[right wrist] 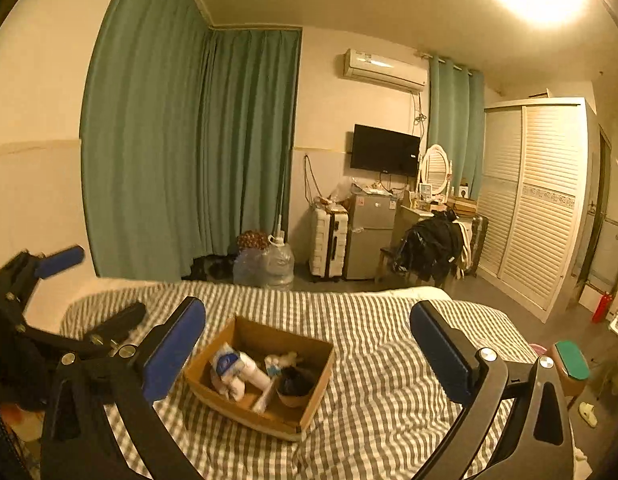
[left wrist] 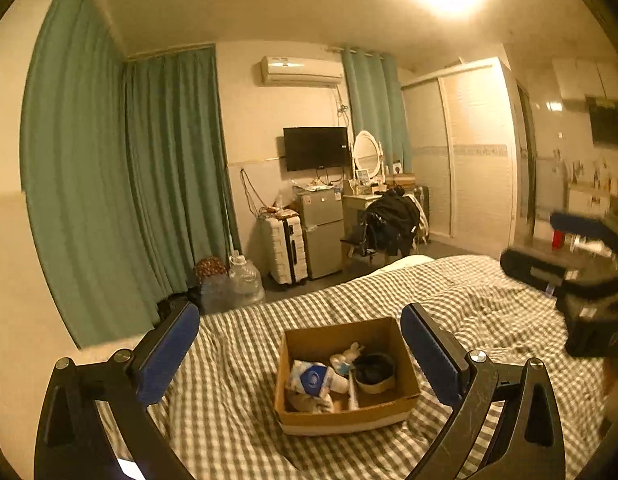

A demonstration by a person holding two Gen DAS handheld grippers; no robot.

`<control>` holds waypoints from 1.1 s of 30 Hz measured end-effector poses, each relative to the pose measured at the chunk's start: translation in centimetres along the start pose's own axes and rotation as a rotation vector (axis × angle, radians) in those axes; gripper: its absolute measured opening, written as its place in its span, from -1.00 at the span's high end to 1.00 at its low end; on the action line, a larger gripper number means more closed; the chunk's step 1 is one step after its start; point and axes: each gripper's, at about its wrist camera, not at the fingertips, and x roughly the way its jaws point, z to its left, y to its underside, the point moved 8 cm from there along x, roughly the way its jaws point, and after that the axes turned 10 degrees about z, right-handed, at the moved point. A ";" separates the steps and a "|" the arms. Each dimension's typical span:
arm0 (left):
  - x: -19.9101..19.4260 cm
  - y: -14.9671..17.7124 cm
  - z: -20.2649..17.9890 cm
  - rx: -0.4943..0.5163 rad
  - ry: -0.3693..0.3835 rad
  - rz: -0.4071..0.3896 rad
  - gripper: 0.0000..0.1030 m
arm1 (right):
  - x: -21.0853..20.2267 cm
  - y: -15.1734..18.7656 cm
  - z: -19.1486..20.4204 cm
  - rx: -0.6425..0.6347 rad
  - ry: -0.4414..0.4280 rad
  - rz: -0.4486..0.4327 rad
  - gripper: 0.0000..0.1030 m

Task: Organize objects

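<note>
An open cardboard box sits on the checked bed cover. In it lie a white and blue packet, a small white toy, a dark round bowl and a white stick. The box also shows in the right wrist view. My left gripper is open and empty, held above and in front of the box. My right gripper is open and empty, above the box; it also shows blurred at the right edge of the left wrist view.
Beyond the bed stand water jugs, a white suitcase, a small fridge, a chair draped with dark clothes and a louvred wardrobe. Green curtains hang at the left. A stool stands right of the bed.
</note>
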 end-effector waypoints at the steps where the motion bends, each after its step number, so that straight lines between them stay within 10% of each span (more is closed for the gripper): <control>1: 0.0 0.5 0.1 -0.018 -0.001 0.002 -1.00 | 0.0 0.7 0.1 -0.002 0.009 0.001 -0.99; 21: 6.8 17.5 1.2 -0.077 -0.196 0.099 -1.00 | 8.4 17.0 0.2 0.071 0.095 0.059 -0.99; 33: 6.6 17.8 2.1 -0.125 -0.195 0.085 -1.00 | 8.9 17.7 1.7 0.017 0.101 0.046 -0.99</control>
